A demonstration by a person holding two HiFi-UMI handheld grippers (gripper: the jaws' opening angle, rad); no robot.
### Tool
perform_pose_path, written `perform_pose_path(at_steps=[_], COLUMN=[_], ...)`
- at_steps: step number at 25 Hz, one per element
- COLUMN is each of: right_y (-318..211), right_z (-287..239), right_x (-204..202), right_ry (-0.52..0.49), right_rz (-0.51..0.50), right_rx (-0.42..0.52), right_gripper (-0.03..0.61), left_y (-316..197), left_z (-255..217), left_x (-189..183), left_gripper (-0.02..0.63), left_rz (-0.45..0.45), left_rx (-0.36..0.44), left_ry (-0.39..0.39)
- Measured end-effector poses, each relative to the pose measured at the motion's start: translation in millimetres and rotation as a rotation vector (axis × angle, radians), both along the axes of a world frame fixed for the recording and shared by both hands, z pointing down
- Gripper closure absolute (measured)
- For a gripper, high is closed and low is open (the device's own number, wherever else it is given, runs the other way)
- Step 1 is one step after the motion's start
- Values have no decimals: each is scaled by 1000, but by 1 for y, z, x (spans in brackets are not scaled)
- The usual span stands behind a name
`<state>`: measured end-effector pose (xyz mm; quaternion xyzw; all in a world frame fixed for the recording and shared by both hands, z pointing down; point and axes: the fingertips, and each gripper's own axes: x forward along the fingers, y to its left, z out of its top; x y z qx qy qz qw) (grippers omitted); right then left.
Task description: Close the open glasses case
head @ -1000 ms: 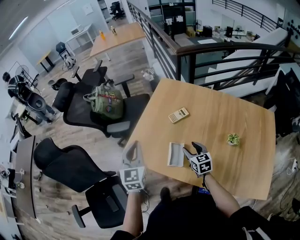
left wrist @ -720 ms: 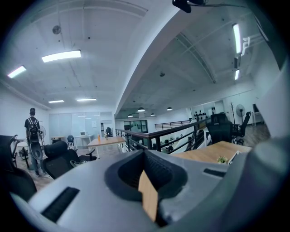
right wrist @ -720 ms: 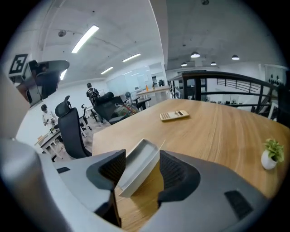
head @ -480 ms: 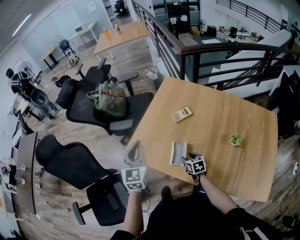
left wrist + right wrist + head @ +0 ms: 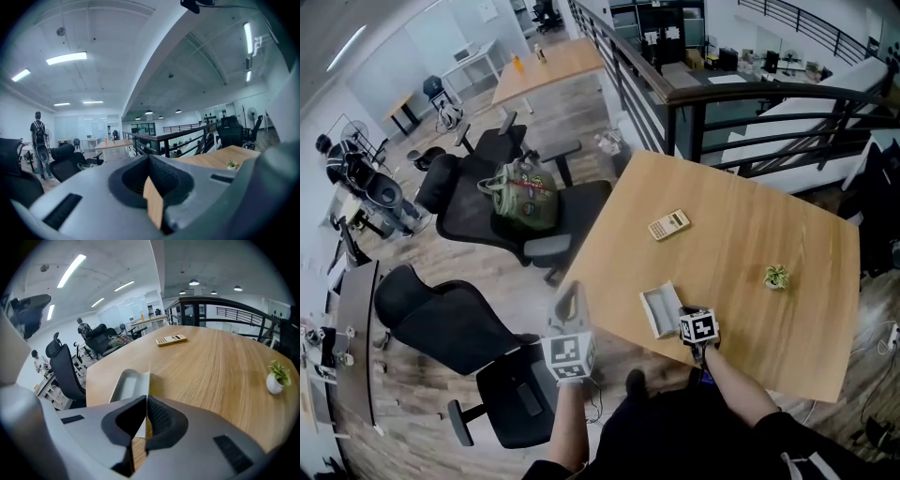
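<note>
A: What is the right gripper (image 5: 146,401) doing?
B: Its jaws have just been closing. They now pinch the thin upright edge of the lid (image 5: 146,377), at the near end of the glasses case (image 5: 659,309).
A: And the tray (image 5: 123,386)?
B: Just left of the fingers (image 5: 164,420), with its long axis running away along them, near the table (image 5: 750,234) edge. So the lid, I'd judge, must swing left.
A: The left gripper (image 5: 149,164)?
B: Pressed together on nothing, off the table — farther away.

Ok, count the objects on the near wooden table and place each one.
3: a calculator toward the far left, the open glasses case at the near edge, and a small potted plant on the right side. None appears hidden.
</note>
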<state>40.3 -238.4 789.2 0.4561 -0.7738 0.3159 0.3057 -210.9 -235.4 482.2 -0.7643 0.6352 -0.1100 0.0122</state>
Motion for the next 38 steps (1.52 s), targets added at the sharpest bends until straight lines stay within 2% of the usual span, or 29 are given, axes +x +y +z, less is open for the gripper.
perform_pose_path(at_steps=[3, 6, 9, 16, 18, 19, 22, 26, 31, 34, 38], right_y=[-4, -9, -10, 4, 14, 21, 43, 60, 63, 62, 54], right_z=[-3, -9, -20, -23, -16, -10, 5, 15, 27, 25, 22], right_x=[3, 3, 3, -19, -27, -30, -36, -40, -40, -41, -41], right_ry=[57, 163, 382, 960, 1068, 1088, 1103, 1118, 1057, 913, 589], right_rz=[-41, -113, -243, -658, -750, -786, -872, -932, -928, -858, -685], right_rx=[31, 98, 200, 539, 607, 623, 625, 610, 541, 452, 275], right_gripper=[557, 558, 558, 551, 533, 524, 501, 480, 468, 471, 493], left_y=[0, 0, 0, 2, 3, 3, 5, 7, 9, 11, 10], left_z=[2, 3, 2, 5, 5, 5, 5, 4, 7, 7, 8], left_x=[1, 4, 5, 2, 1, 1, 0, 0, 2, 2, 0], left_gripper=[613, 612, 614, 612, 612, 612, 613, 612, 612, 612, 612], left_rz=[4, 9, 13, 7, 3, 1, -1, -2, 4, 4, -1], left_rx=[-1, -1, -1, -9, -10, -11, -9, -12, -17, -20, -20], left_ry=[-1, 1, 1, 6, 6, 5, 2, 3, 6, 12, 15])
